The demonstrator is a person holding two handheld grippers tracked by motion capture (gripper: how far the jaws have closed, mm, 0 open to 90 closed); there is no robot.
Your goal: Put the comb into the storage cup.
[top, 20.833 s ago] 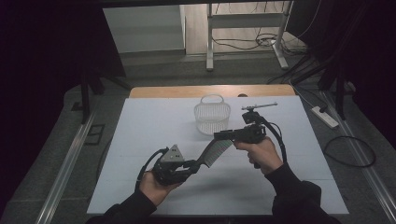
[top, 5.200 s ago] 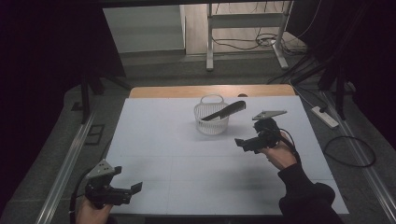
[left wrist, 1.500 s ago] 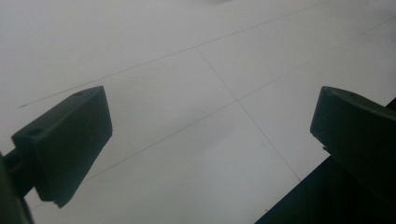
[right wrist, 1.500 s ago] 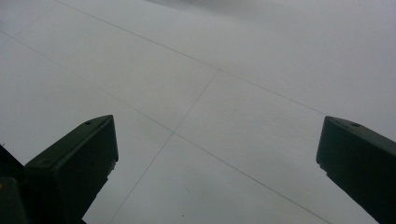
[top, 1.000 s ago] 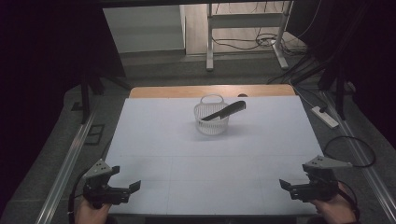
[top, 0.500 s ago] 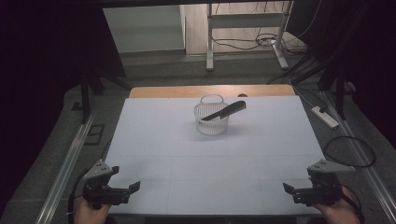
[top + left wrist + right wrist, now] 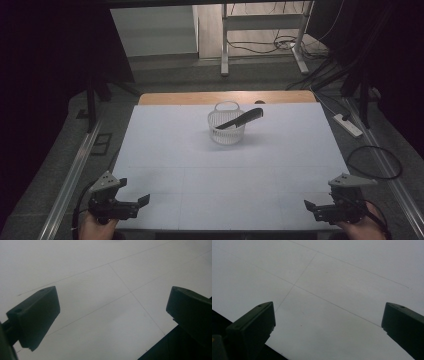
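Note:
A small white wire basket (image 7: 228,129) stands at the far middle of the white table (image 7: 235,170). A black comb (image 7: 241,119) lies tilted across its rim, one end sticking out to the right. My left gripper (image 7: 141,203) rests at the near left corner, open, with bare table between its jaws (image 7: 112,320). At the near right corner my right gripper (image 7: 312,208) is open too, nothing between its fingers (image 7: 327,322).
A wooden strip (image 7: 225,97) runs along the table's far edge. Metal rails (image 7: 75,170) flank the table on both sides. A power strip (image 7: 348,125) and cables lie on the floor at right. The table's dark front edge (image 7: 180,345) is close under both grippers.
The comb went from my grippers into the basket. Both grippers drew back to the near corners. In the last second the right gripper moved slightly farther down and right.

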